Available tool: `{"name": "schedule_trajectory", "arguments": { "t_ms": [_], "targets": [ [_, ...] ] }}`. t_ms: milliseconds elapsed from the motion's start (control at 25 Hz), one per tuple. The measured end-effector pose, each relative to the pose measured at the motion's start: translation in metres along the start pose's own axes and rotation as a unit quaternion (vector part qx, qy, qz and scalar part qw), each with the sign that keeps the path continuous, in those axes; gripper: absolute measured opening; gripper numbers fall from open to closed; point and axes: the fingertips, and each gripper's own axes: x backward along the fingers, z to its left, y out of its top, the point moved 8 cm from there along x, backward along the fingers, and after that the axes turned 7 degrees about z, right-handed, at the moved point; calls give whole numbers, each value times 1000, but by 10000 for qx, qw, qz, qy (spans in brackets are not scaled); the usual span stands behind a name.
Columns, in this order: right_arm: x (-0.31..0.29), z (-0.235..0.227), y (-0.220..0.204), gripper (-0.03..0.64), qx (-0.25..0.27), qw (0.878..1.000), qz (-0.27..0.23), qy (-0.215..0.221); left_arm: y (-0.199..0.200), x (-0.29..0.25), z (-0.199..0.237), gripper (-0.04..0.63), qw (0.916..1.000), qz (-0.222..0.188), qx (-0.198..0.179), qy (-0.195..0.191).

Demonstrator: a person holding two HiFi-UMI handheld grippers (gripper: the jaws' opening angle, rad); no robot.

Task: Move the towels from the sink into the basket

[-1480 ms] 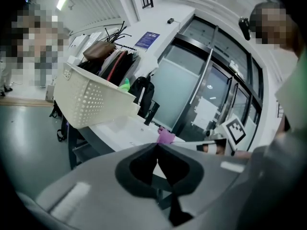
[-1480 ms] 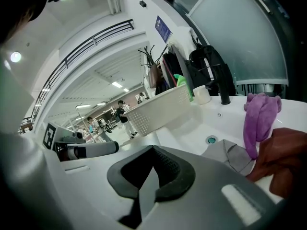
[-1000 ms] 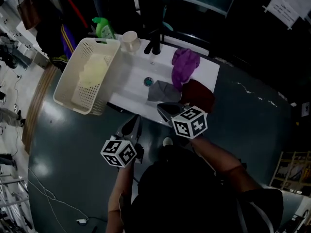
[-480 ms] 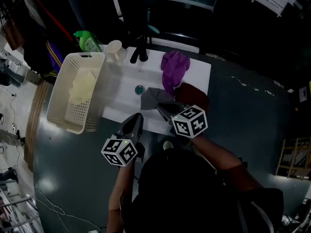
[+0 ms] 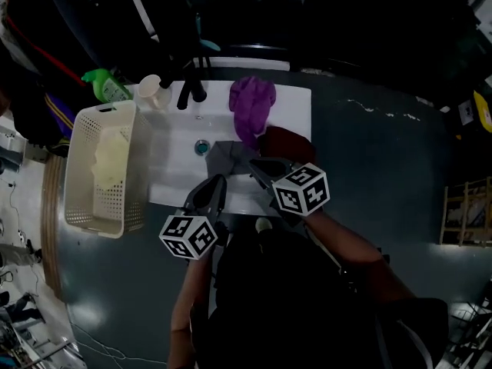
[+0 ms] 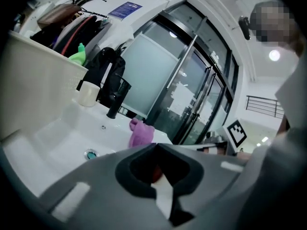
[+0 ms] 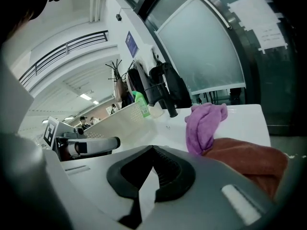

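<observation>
Basket [image 5: 100, 210] left of sink [image 5: 181, 164]; towels [image 5: 224, 156] in sink.

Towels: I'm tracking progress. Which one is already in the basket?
The pale yellow towel, lying inside the white basket; the purple towel, grey towel and dark red towel are at the sink.

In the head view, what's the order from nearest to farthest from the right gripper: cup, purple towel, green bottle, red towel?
From the right gripper:
1. Red towel, right beside it, at the sink's right.
2. Purple towel, just behind, at the back.
3. Cup, back left corner.
4. Green bottle, farthest, further left.
</observation>
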Motion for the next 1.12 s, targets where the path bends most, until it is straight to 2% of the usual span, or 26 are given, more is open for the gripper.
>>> {"name": "schedule_trajectory", "arguments": {
  "t_ms": [280,680,1120],
  "targets": [
    [11,-3,-3,-2,-395,9976,-246,-507,10,-19,1,7,9975,396,-229,-540],
    [31,-6,-13,-2,-956,9850,-591,-1308,23,-44,-3,8,9848,932,-637,-1316],
    [66,-28,-36,-2,-1377,9671,-681,-2030,11,-84,-22,8,9703,1356,-947,-1763]
  ]
}}
